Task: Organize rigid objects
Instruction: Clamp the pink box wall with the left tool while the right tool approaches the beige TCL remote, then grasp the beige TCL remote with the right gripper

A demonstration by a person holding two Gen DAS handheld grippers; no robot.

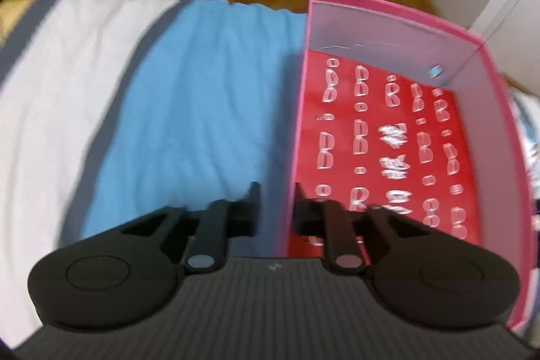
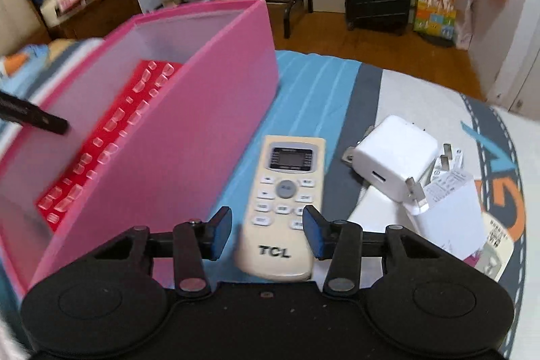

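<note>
Your right gripper (image 2: 267, 233) is open wide with the remote (image 2: 285, 208) lying between its fingers on the bed, just beside the pink box (image 2: 189, 137). Squeeze its sides gently, keeping it flat. Your left gripper (image 1: 275, 215) is open around the box's wall, holding nothing.

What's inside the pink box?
A red board with rows of clear bumps lies flat on the bottom of the pink box. The left gripper straddles its near wall and hides that corner.
</note>
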